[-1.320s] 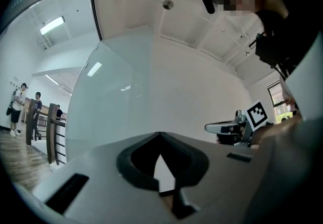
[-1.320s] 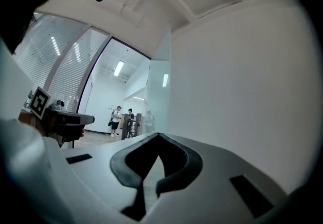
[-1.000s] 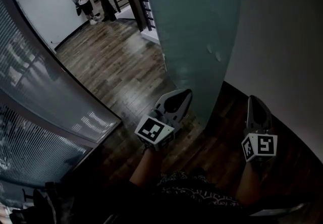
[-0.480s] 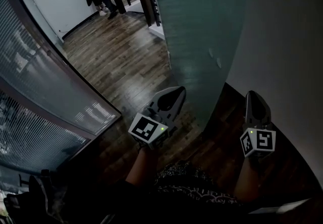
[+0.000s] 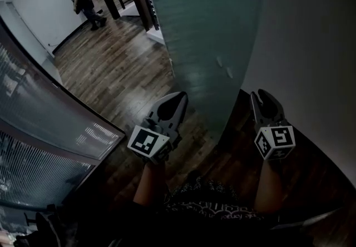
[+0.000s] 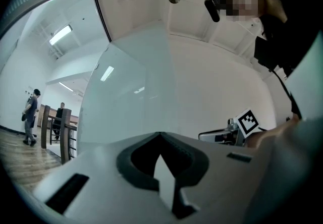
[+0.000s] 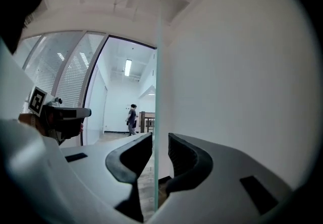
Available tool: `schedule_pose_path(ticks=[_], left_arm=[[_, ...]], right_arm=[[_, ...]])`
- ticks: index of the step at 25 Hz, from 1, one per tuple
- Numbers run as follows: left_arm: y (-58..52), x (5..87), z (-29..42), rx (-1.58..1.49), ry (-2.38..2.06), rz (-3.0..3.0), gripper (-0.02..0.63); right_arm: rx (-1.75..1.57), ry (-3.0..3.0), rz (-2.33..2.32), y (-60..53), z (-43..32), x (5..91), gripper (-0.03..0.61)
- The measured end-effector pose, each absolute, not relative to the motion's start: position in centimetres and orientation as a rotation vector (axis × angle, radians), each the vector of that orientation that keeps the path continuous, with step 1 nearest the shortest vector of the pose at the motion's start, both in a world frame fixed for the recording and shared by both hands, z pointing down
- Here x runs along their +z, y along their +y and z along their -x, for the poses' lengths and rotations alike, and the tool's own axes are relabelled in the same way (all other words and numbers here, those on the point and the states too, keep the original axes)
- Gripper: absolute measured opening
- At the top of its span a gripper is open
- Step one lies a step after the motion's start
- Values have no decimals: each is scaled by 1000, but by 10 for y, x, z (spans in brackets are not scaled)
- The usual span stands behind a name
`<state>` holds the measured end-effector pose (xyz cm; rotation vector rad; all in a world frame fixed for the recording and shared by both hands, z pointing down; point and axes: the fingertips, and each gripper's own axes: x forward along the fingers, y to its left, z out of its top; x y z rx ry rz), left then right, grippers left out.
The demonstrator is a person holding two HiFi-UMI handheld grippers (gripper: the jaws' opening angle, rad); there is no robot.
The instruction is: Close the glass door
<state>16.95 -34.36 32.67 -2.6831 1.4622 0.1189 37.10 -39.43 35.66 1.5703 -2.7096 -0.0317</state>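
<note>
Dark wood floor runs off to the far left, and a white wall fills the right. The right gripper has just been opening its jaws. They now stand apart with the near edge of the glass door between them, and neither pad presses on it. The left gripper, jaws together on nothing, hovers just left of the pane's face. The door stands ajar, close beside the wall. To move it well, I would set the right pads flat and square on the edge before closing. Then swing slowly along the door's own arc, not across it. The hinge side cannot be seen.
</note>
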Motion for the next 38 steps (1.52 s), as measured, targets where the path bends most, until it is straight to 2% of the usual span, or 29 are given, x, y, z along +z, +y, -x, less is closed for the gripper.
schedule_pose_path(ticks=[15,38], left_arm=[[-369,333,-108,116,1547,2601,2],[-329,325,-96,109,1683,2505,2]], right_arm=[[30,-2733,-1490,-452,-320,382,83],[16,-2805,-1314,-434,-291,375,84]])
